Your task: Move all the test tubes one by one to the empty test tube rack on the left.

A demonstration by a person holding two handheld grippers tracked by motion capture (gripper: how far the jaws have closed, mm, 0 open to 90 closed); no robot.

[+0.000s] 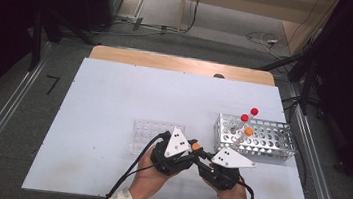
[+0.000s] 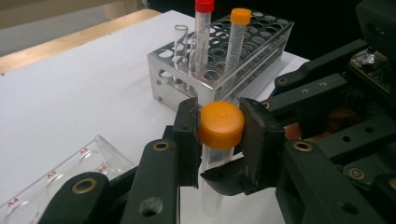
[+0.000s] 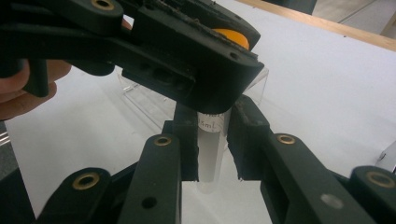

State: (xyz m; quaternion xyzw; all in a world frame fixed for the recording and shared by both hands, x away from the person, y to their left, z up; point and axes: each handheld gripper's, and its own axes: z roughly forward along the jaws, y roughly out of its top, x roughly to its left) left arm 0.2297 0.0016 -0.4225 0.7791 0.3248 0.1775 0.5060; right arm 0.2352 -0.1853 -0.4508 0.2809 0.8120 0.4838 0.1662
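Between both tongs, above the counter's near edge: clear test tube (image 2: 215, 161), upright, orange screw cap (image 2: 221, 125) on top.
Left tongs (image 2: 219, 133): closed onto the orange cap, one pad pressing each side.
Right tongs (image 3: 211, 140): clamped on the tube's clear body, below the cap.
Beside, left of the hands: clear plastic well plate (image 1: 148, 132), flat on the counter.
Farther right: metal tube rack (image 1: 260, 139), holding two red-capped tubes (image 1: 244, 119), one orange-capped tube (image 1: 248, 132), one open tube (image 2: 180, 46).
Underneath: white counter (image 1: 113, 102).
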